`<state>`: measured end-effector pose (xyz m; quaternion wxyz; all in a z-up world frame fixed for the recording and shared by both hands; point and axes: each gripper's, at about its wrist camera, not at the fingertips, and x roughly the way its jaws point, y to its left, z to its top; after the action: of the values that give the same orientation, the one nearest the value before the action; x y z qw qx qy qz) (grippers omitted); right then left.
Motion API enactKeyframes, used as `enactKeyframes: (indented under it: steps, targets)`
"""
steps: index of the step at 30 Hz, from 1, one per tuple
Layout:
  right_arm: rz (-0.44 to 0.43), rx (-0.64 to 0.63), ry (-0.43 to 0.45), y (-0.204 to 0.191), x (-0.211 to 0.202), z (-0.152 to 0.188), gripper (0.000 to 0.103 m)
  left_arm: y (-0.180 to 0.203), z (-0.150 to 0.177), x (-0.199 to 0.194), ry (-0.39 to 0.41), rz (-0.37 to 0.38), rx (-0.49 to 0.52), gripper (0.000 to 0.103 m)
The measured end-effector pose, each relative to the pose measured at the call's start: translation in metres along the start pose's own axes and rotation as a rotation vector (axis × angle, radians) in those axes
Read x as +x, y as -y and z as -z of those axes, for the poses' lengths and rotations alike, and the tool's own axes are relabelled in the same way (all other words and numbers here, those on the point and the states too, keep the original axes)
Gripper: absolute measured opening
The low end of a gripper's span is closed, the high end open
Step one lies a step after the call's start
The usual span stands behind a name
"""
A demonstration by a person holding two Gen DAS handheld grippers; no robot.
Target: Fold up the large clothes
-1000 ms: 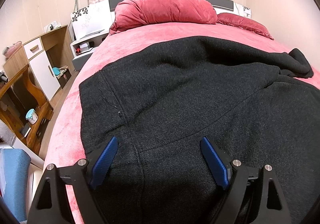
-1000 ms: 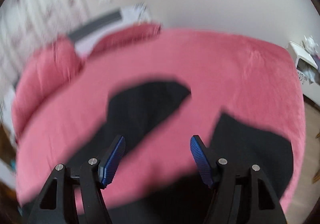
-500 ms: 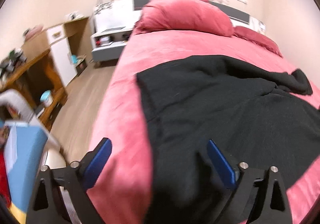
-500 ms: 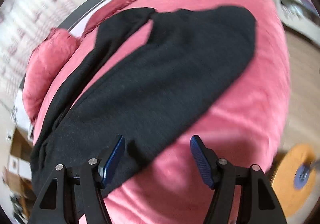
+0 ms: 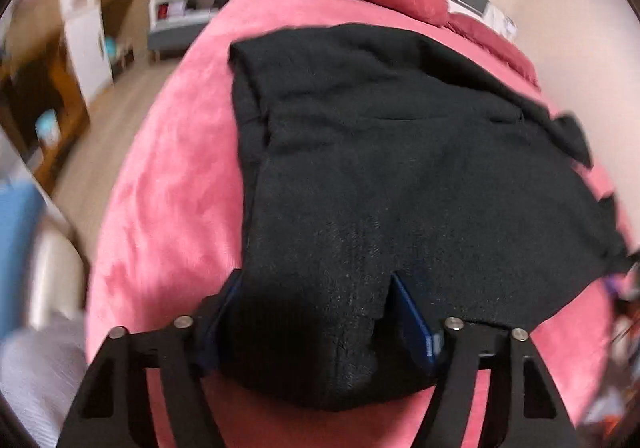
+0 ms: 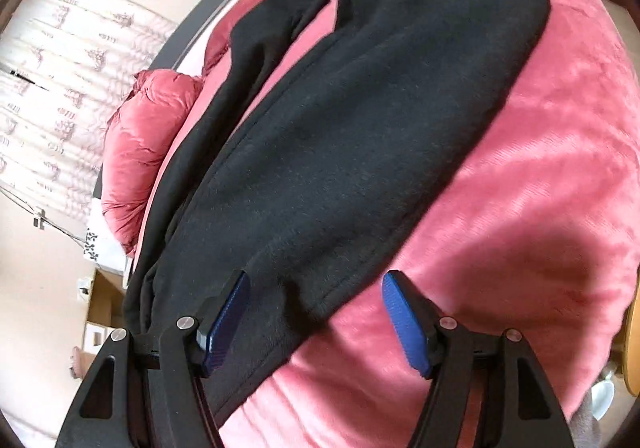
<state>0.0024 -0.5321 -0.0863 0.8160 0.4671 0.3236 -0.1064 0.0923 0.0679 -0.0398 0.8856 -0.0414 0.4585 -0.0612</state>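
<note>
Black woollen garment [image 5: 400,176] lies spread on pink velvet bed [image 5: 168,208]. Left tongs [image 5: 316,312], just closing, pinch its near edge. Right tongs [image 6: 316,308] gape, hem between, ungripped.

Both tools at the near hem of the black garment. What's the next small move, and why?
Probably close the right tool on the hem. Its jaws stand open, the black garment's edge lying between them with neither pad pressing. The left tool has just been closing, with a bunched fold of cloth between its pads. With both corners gripped, the garment could be lifted off the pink bedspread and folded.
</note>
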Motion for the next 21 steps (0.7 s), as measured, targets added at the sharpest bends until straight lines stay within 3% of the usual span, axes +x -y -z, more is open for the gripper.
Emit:
enactKeyframes:
  steps: [2, 4, 5, 6, 7, 12, 15, 19, 21]
  targets:
    - [-0.019, 0.037, 0.0, -0.003, 0.004, -0.005, 0.07, 0.002, -0.002, -0.007, 0.008, -0.009, 0.015, 0.053]
    - [-0.074, 0.076, -0.011, -0.006, 0.006, -0.013, 0.065, -0.003, -0.005, -0.021, 0.026, 0.043, -0.003, 0.047]
    - [-0.086, 0.076, -0.027, -0.008, 0.009, -0.014, 0.047, -0.006, -0.006, -0.027, 0.029, 0.069, -0.01, 0.044]
    - [-0.052, 0.056, -0.043, -0.008, 0.01, -0.012, 0.018, -0.009, -0.007, -0.033, 0.021, 0.094, -0.012, 0.041]
    - [-0.011, 0.031, -0.057, -0.008, 0.013, -0.011, 0.01, -0.009, -0.007, -0.037, 0.017, 0.108, -0.01, 0.04]
    - [-0.07, 0.011, -0.068, -0.014, -0.003, -0.012, 0.007, -0.015, -0.022, -0.082, 0.069, 0.186, -0.01, 0.034]
    - [-0.112, -0.094, -0.059, -0.037, -0.031, -0.011, 0.007, -0.033, -0.029, -0.109, 0.087, 0.213, -0.023, 0.033]
    - [-0.215, -0.122, -0.079, -0.049, -0.064, 0.0, 0.007, -0.056, -0.021, -0.127, 0.061, 0.193, 0.01, 0.033]
    - [-0.187, -0.165, -0.135, -0.049, -0.064, 0.016, 0.006, -0.06, -0.003, -0.117, 0.011, 0.147, 0.049, 0.035]
